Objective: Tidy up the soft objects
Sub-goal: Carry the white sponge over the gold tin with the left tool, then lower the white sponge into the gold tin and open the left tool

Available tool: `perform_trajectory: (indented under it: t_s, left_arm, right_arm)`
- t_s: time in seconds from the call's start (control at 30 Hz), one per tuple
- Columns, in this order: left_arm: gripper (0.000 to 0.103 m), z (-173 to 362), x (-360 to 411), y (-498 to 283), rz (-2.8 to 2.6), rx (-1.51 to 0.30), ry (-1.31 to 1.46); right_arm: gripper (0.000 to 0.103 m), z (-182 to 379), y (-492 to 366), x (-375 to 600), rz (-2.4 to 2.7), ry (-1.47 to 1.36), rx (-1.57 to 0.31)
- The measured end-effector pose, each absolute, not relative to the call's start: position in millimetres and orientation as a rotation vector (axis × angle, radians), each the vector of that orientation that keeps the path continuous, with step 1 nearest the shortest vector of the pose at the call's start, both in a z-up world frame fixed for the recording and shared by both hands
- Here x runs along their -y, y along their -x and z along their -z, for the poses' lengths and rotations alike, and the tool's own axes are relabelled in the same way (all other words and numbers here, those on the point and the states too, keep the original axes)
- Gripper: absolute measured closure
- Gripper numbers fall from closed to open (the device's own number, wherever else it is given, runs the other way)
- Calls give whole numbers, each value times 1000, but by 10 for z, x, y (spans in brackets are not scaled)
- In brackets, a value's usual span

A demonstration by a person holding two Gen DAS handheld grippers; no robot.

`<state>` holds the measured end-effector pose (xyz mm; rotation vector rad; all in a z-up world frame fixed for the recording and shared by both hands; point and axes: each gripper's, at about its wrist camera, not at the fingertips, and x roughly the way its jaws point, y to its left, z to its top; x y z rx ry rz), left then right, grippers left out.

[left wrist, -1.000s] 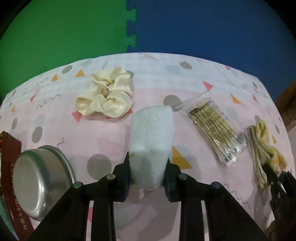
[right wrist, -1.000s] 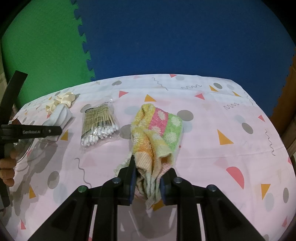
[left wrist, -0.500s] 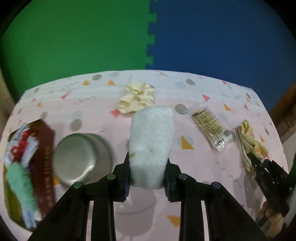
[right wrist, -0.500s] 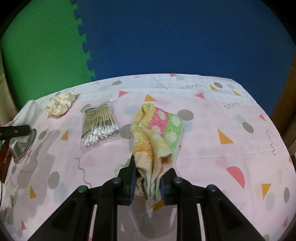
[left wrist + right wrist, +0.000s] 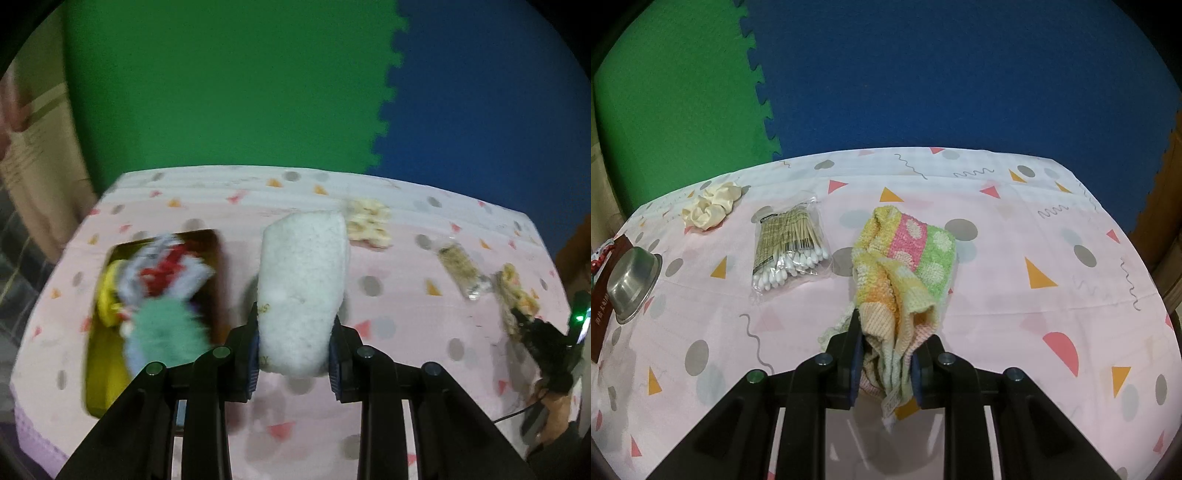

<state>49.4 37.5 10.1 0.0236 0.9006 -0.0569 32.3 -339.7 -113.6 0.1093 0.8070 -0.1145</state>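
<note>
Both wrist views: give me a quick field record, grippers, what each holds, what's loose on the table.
left gripper: shut on white sponge, held above the table
right gripper: shut on striped towel, which still rests on the tablecloth
box: left side, already holds fuzzy soft items
loose, soft: cream scrunchie
loose, other: bag of cotton swabs, steel bowl beside the box
</note>
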Motion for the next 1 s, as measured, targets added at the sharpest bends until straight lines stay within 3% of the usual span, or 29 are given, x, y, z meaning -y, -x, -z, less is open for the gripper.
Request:
perform_trajectory:
  t_s: [0.43, 1.0]
  left_arm:
    - [75, 184, -1764, -439, -205, -958, 70]
    - [75, 747, -1996, -506, -235, -1049, 67]
  right_arm:
    - [81, 1146, -322, 3372, 124, -93, -810]
    - [81, 1143, -333, 3343, 137, -64, -817]
